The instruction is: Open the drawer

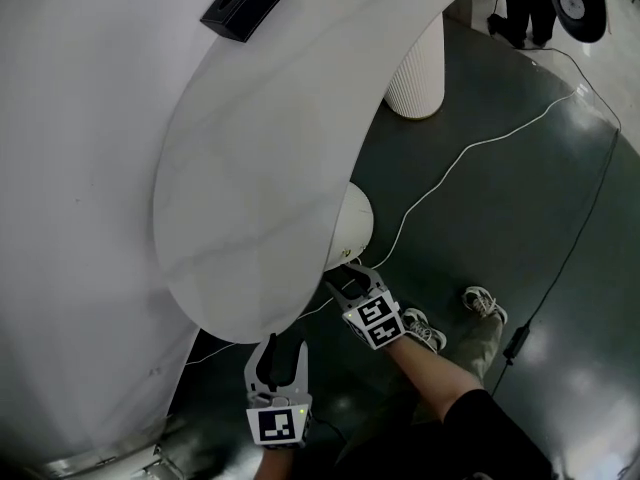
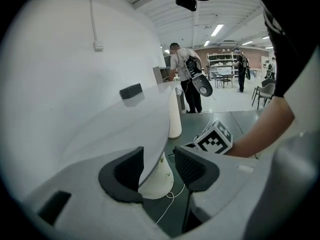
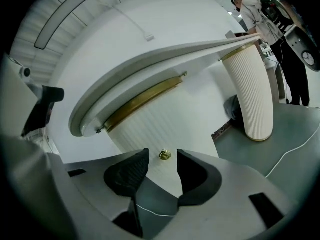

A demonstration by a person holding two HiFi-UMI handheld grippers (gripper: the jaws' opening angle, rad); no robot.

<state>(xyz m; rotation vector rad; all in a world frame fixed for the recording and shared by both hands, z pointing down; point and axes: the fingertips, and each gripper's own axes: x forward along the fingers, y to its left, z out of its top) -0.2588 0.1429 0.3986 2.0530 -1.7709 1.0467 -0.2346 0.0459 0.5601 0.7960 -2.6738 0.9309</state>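
Left tool (image 1: 284, 348) lowest, jaws spread, curved rim of white table (image 1: 250, 168) passing between them. Right tool (image 1: 346, 274) under the table top, also spread, empty; brass knob (image 3: 164, 155) of ribbed drawer (image 3: 150, 129) just beyond its tips, centred, not touching.

Legible text: none in any view.
Left marker cube (image 1: 278, 426), on left hand-held gripper (image 1: 284, 348): black-and-white square code only; no letters or digits.
Right marker cube (image 1: 373, 320), on right hand-held gripper (image 1: 345, 276): same kind of square code on two faces; no letters or digits.
Black box (image 1: 245, 1) on worktop (image 1: 260, 168): no print to be made out.
Brands, numbers, signs: none legible.
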